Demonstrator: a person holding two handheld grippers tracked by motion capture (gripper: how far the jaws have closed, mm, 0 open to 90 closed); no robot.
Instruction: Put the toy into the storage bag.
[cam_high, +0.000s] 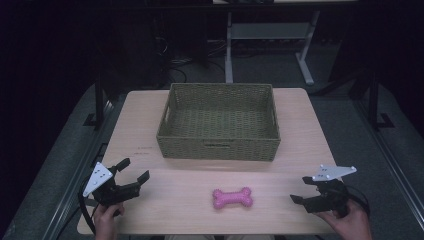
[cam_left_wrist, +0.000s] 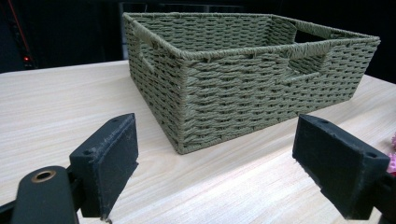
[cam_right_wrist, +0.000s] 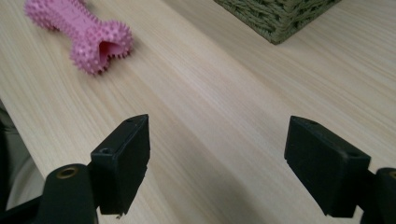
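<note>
Your left gripper (cam_high: 134, 171) sits at the near left corner of the table (cam_high: 150, 130), held in your left hand (cam_high: 106, 220) at the near edge. Its jaws stand wide apart with nothing between them, and in the left gripper view they frame bare wood and the near corner of the basket beyond.

Your right gripper (cam_high: 303, 190) is at the near right corner, in your right hand (cam_high: 350, 225), jaws pointing in toward the middle of the table. They too are spread wide and hold nothing; in the right gripper view there is only bare tabletop between them.

The pink spiked bone toy (cam_high: 232, 198) lies flat on the table close to the near edge, about midway along it, between the two grippers and touched by neither. It is nearer your right gripper than your left, and in the right gripper view it lies ahead of the jaws toward the upper left.

Farther back, the green woven basket (cam_high: 218, 146) stands in the middle of the table, reaching almost to the far edge. It is well apart from the toy.
</note>
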